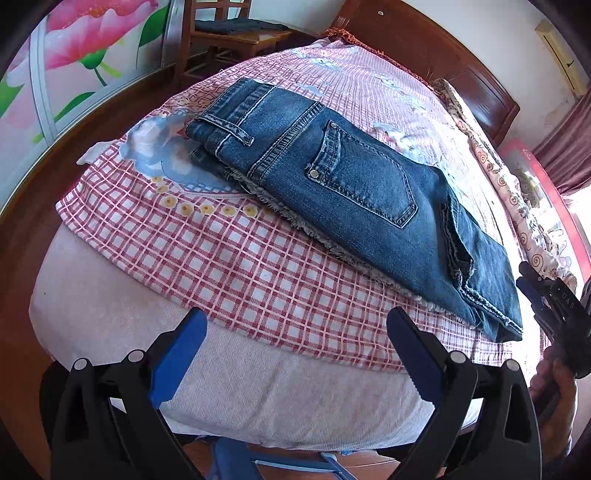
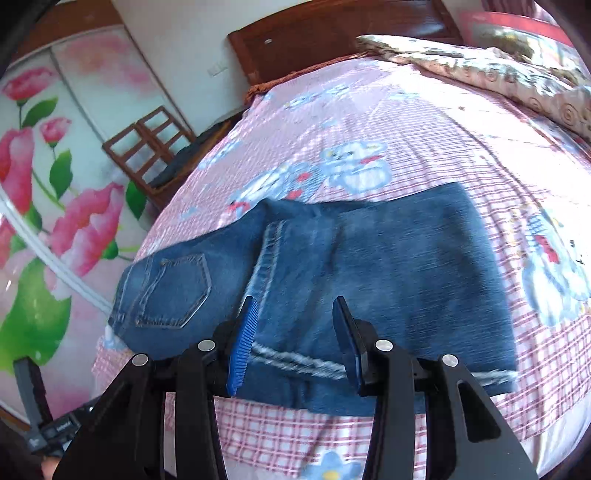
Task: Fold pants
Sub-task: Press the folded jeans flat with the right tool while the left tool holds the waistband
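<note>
At the left of the room stands a sliding wardrobe door (image 1: 66, 74) printed with pink flowers, and beside it a wooden chair (image 1: 225, 33) with dark cloth on its seat. The left gripper (image 1: 295, 328) hangs off the near edge of the bed, jaws spread wide and empty, its blue pads (image 1: 177, 358) over the bare mattress edge (image 1: 258, 398). The jeans (image 1: 347, 184) lie folded into a compact bundle on the pink checked sheet (image 1: 229, 258) — back pocket (image 1: 362, 181) facing up, frayed hems showing along the near side. Further right, the right gripper (image 2: 295, 306) hovers directly above the near part of the jeans, jaws parted to a moderate width with nothing between them; contact with the denim cannot be confirmed. Behind the bundle rises the dark wooden headboard (image 1: 424, 48), and a patterned quilt (image 2: 498, 74) is bunched along the far right side of the bed.
</note>
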{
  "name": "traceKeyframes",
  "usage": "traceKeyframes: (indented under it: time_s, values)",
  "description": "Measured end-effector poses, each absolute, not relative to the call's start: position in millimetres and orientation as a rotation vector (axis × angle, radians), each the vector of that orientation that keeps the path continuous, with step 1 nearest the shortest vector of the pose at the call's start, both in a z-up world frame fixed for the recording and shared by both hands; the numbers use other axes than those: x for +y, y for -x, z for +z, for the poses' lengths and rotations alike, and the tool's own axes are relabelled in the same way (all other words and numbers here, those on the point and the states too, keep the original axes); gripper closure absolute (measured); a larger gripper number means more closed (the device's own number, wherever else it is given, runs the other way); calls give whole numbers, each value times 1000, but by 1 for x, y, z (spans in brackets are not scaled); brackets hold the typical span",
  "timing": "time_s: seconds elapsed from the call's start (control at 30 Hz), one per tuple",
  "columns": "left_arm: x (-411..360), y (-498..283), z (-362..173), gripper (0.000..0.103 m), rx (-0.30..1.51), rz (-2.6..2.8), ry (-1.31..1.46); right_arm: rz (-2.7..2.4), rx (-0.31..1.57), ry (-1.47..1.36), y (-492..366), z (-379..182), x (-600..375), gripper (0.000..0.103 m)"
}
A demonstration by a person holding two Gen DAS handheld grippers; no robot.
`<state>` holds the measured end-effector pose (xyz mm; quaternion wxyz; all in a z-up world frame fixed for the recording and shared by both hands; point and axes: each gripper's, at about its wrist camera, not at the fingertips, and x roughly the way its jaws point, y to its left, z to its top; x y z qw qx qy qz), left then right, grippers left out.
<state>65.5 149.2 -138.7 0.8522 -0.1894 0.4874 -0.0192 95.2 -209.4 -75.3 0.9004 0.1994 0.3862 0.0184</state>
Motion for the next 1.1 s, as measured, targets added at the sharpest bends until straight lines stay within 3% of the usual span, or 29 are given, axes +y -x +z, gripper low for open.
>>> traceKeyframes:
  time_s: [0.17,0.3,0.37,0.53,0.67,0.8,0.83,0.9,0.93,1.1]
  values:
    - [134,-70,-132,5,1023,-66,389,-124,778,-368,-107,-88,-263,61]
    - [119,-72,-126,5,1020,-91,354,-160,878,-295,-113,-132,-260,61]
    - [116,-73,-126,5,1031,-93,347,-166,811,-185,-108,-145,-248,61]
    - [111,-75,-123,5,1018,-99,319,-170,782,-298,-101,-113,-248,60]
    - [114,-83,-127,5,1018,-94,318,-7,766,-144,-112,-90,-187,61]
    - [133,-91,-123,4,988,-71,355,40,761,-58,-129,-99,-136,60]
    - [140,-92,-122,2,978,-69,371,72,798,-52,-134,-108,-125,53]
    - [159,-99,-123,2,973,-57,403,93,929,-12,-146,-140,-108,50]
    - [169,-104,-124,2,977,-56,432,91,880,-48,-143,-141,-111,49]
    - [231,-129,-138,2,961,-70,755,112,924,-110,-146,-138,-118,49]
